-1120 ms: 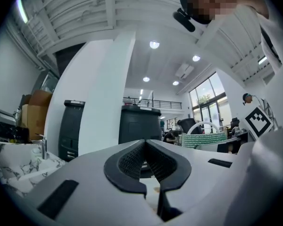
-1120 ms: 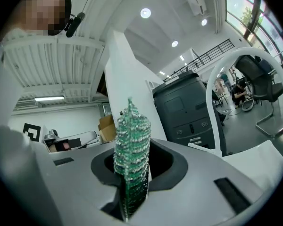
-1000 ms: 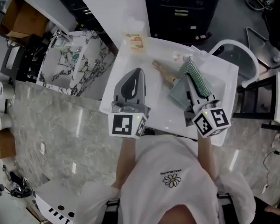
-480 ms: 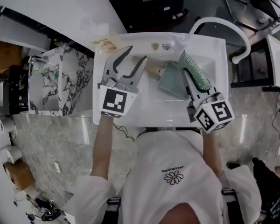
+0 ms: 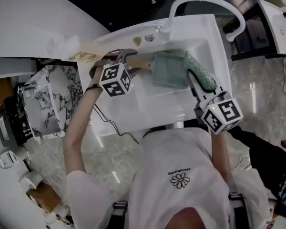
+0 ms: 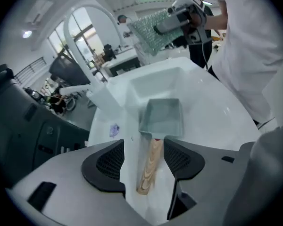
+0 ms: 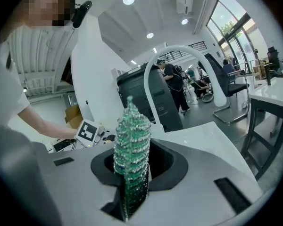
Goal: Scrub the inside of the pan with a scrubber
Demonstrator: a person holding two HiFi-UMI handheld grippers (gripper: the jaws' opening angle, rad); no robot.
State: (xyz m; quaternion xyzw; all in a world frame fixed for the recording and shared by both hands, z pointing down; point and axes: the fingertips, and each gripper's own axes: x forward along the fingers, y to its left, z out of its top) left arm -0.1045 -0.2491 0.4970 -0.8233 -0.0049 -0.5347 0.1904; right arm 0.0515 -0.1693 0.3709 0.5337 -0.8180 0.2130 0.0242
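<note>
left gripper (image 6: 143,147): jaws opening, wooden pan handle (image 6: 148,171) between, untouched, gap seen only in its view | right gripper (image 7: 132,173): clamped on scrubber (image 7: 131,135) | pan (image 5: 169,70): sink (image 5: 162,104), far edge

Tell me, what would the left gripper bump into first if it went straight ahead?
Probably the wooden handle of the pan. It lies between the left gripper's opening jaws, not gripped, and runs the same way the jaws point.

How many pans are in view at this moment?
1. The rectangular grey-green pan lies in the white sink. Its wooden handle is between the opening jaws of the left gripper and not gripped. No other pan seems hidden.
</note>
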